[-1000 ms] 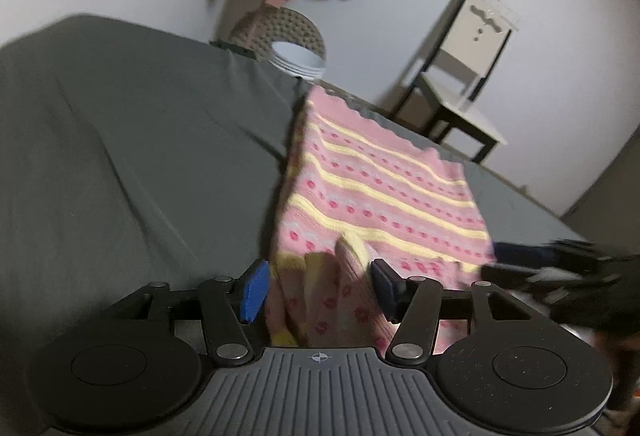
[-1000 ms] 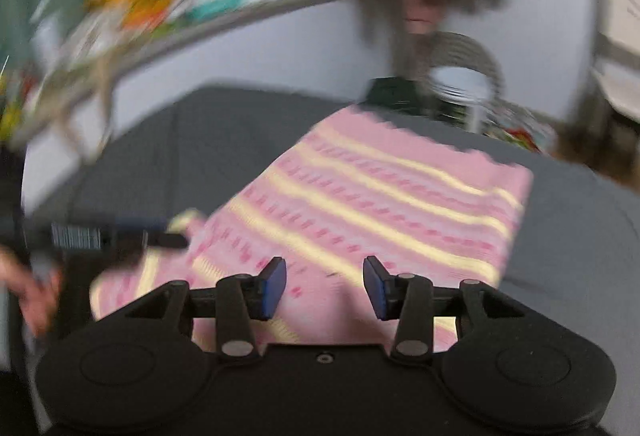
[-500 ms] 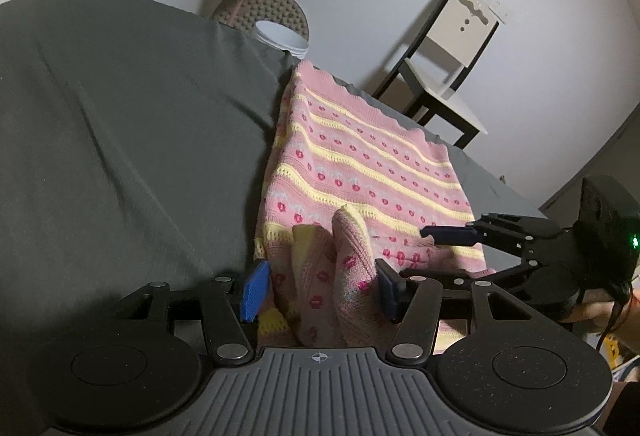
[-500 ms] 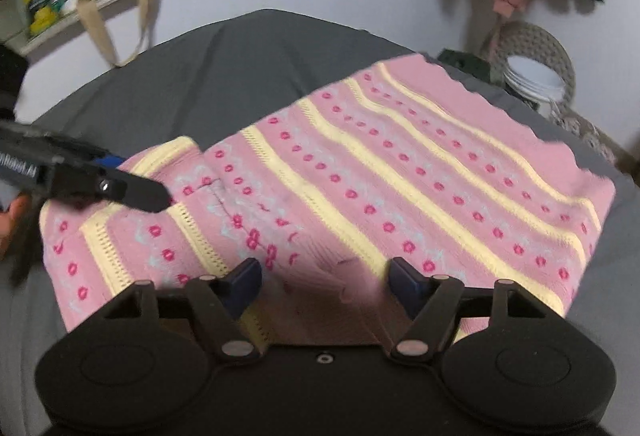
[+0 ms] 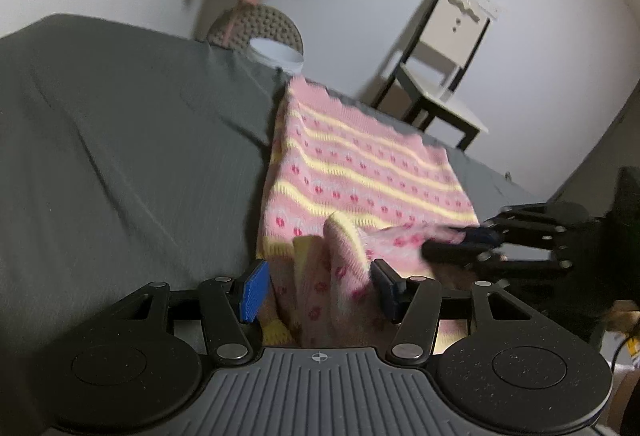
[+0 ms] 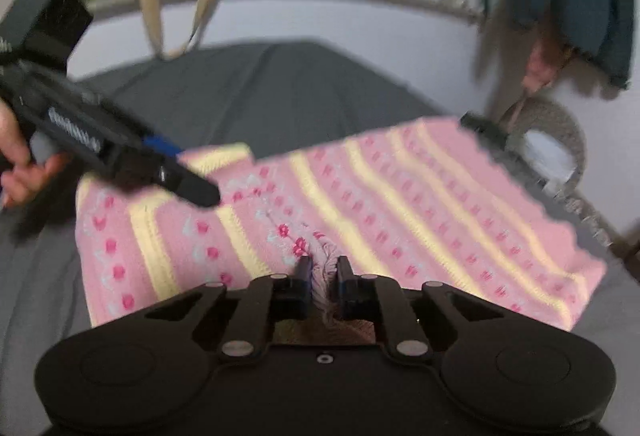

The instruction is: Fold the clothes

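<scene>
Left wrist view first: the pink knit garment with yellow stripes and red dots (image 5: 360,172) lies spread on the dark grey bed sheet (image 5: 120,156), its far scalloped edge pointing toward the black-and-white wooden chair (image 5: 444,76) by the wall. The left gripper (image 5: 318,286) has its blue-padded fingers (image 5: 252,290) spread wide, with a bunched-up fold of the garment's near end sitting between them. They're around it but not clamped, so I'd call that not gripping yet. Off to the chair side, the right gripper (image 5: 460,242) looks pinched onto the near edge of the knit.

Right wrist view, fairly blurry: the right gripper's fingers (image 6: 304,272) are nearly closed with a small tuft of the pink knit squeezed between them. The left gripper (image 6: 176,172) comes in over the garment's sleeve-like end, on the side away from the chair, with a hand (image 6: 16,164) holding it.

Handling-wise, this looks like a light, soft, stretchy knit. It'll drape and sag rather than hold a shape, and a one-point pinch will probably just pull up a tent. Best bet is grabbing both near corners or the hem edge, through enough layers that it doesn't slip out.
</scene>
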